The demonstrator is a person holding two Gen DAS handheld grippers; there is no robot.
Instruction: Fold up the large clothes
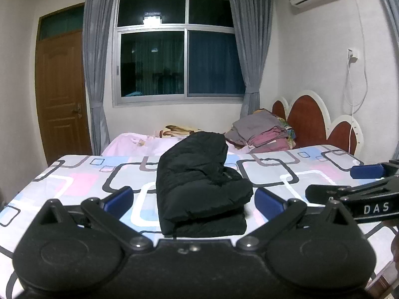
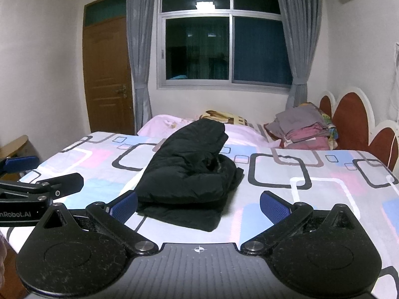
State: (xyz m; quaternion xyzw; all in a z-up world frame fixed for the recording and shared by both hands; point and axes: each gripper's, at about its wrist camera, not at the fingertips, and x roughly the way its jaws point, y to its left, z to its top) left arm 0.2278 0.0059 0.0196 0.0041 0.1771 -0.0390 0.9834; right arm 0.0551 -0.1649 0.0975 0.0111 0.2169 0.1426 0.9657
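A black padded jacket (image 1: 199, 184) lies folded in a thick bundle on the patterned bedsheet (image 1: 74, 174), near the front edge of the bed. In the right wrist view the same jacket (image 2: 189, 174) sits just ahead. My left gripper (image 1: 194, 199) is open, its blue pads wide apart on either side of the bundle's near end, holding nothing. My right gripper (image 2: 199, 205) is also open and empty, a little short of the jacket. Each gripper shows at the edge of the other's view: the right gripper (image 1: 359, 186), the left gripper (image 2: 32, 177).
A stack of folded grey and pink clothes (image 1: 261, 134) sits by the red and white headboard (image 1: 309, 122). A pink quilt (image 1: 139, 147) lies behind the jacket. A window with grey curtains (image 1: 174, 47) and a wooden door (image 1: 62, 94) are beyond the bed.
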